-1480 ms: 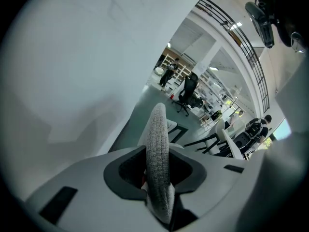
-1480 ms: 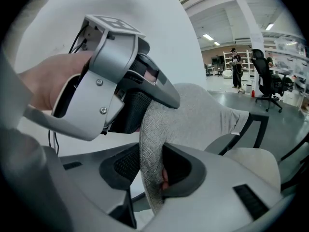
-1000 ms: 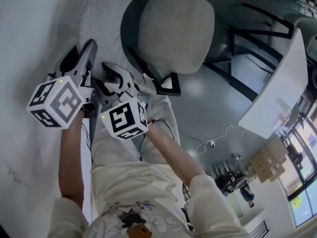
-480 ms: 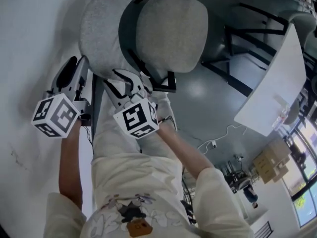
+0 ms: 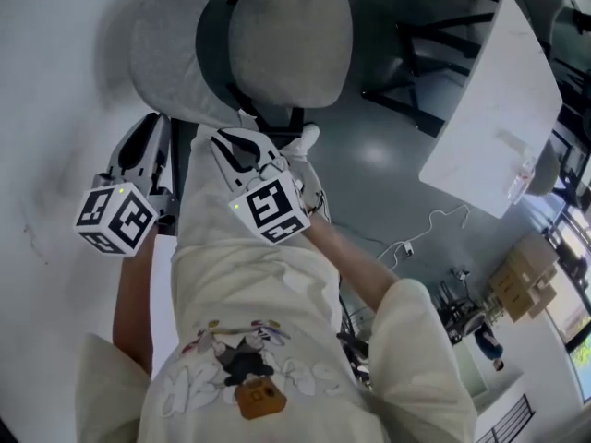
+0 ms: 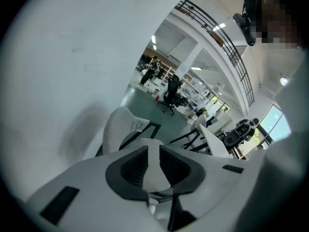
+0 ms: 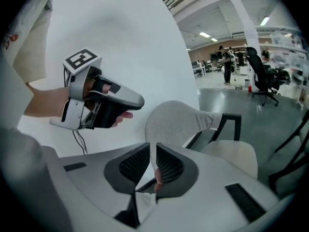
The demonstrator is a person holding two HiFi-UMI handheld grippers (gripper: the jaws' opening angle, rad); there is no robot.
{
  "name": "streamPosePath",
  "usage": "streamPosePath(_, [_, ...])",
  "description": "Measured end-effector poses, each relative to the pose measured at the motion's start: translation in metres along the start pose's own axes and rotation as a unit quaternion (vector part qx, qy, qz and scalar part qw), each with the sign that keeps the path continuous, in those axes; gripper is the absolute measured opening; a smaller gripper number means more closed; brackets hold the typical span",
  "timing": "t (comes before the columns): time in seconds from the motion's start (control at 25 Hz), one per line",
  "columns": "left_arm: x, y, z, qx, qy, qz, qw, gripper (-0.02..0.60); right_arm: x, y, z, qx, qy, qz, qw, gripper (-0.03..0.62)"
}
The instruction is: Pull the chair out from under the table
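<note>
The chair has a grey padded backrest and a grey seat on a black frame. It stands at the top of the head view, its backrest beside the white table and its seat out over the floor. My left gripper hovers over the table edge, short of the backrest. My right gripper is just below the chair's black frame and does not touch it. Both pairs of jaws are closing to a narrow gap with nothing between them. In the right gripper view the left gripper hangs left of the backrest.
A second white table with black legs stands at the right, across grey floor. A white cable lies on the floor. Cardboard boxes sit at the far right. Office chairs stand far off.
Both grippers have drawn back from the chair and risen. Their jaws have narrowed. The chair now sits farther from them, higher in the head view.
</note>
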State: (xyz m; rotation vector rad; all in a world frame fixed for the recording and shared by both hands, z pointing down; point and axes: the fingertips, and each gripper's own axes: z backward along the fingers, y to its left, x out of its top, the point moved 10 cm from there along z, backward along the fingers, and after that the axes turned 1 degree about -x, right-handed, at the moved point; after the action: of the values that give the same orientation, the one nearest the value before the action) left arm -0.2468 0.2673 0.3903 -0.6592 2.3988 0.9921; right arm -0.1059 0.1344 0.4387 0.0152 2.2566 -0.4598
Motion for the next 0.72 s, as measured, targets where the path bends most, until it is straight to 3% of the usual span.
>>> streamPosePath(0.2, [-0.016, -0.066, 0.010, -0.053, 0.031, -0.011, 0.9981, 0.060, 0.006, -0.006, 0.056, -0.006, -0.020, -0.052, 0.998, 0.028])
streamPosePath(0.52, [-0.025, -0.171, 0.024, -0.138, 0.033, -0.055, 0.9884, 0.055, 0.015, -0.030, 0.145, -0.041, -0.042, -0.039, 0.998, 0.009])
streamPosePath(0.72, [-0.032, -0.229, 0.030, -0.182, 0.041, -0.101, 0.9772, 0.055, 0.025, -0.037, 0.198, -0.059, -0.047, 0.008, 0.997, 0.009])
